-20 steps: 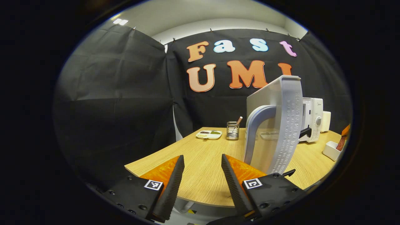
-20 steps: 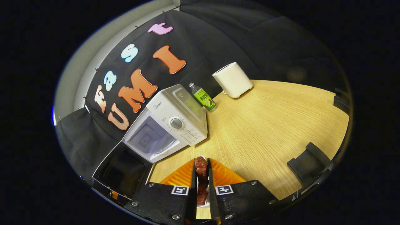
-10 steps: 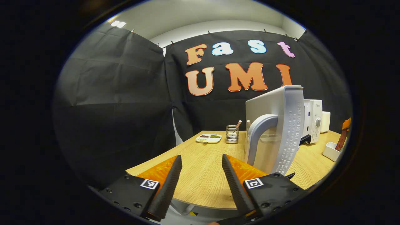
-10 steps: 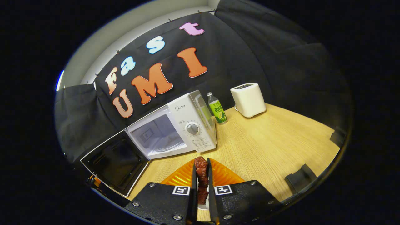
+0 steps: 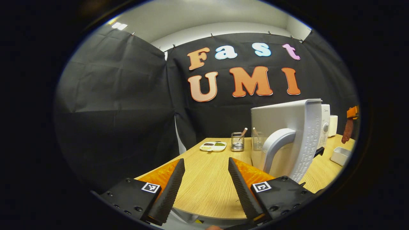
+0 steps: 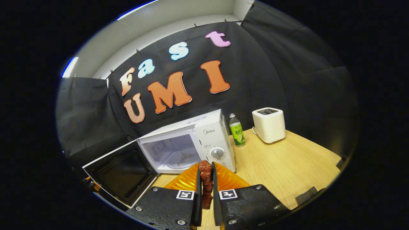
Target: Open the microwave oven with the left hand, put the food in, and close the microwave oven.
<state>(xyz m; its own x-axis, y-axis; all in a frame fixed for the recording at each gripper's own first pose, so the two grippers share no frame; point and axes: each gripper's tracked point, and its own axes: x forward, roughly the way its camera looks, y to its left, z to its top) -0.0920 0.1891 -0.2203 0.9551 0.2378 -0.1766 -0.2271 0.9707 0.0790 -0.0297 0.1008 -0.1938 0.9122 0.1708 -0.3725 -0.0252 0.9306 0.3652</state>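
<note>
The white microwave (image 6: 214,134) stands on the wooden table (image 6: 287,166) with its door (image 6: 121,174) swung wide to the left. Its cavity (image 6: 172,153) holds a glass turntable. My right gripper (image 6: 206,171) is shut on a dark red strip of meat (image 6: 206,187), held above the table just in front of the cavity. In the left gripper view, my left gripper (image 5: 206,159) is open with nothing between its fingers, left of the door's outer face and its handle (image 5: 278,143). The meat strip (image 5: 347,131) hangs at the far right there.
A green bottle (image 6: 237,130) and a white toaster (image 6: 268,124) stand right of the microwave. A small white tray (image 5: 340,155) lies on the table near the door. A wire utensil holder (image 5: 237,141) and a divided dish (image 5: 213,146) sit at the back.
My right gripper has lifted and levelled with the meat, which now faces the open cavity. The left gripper has eased away from the door, staying open.
</note>
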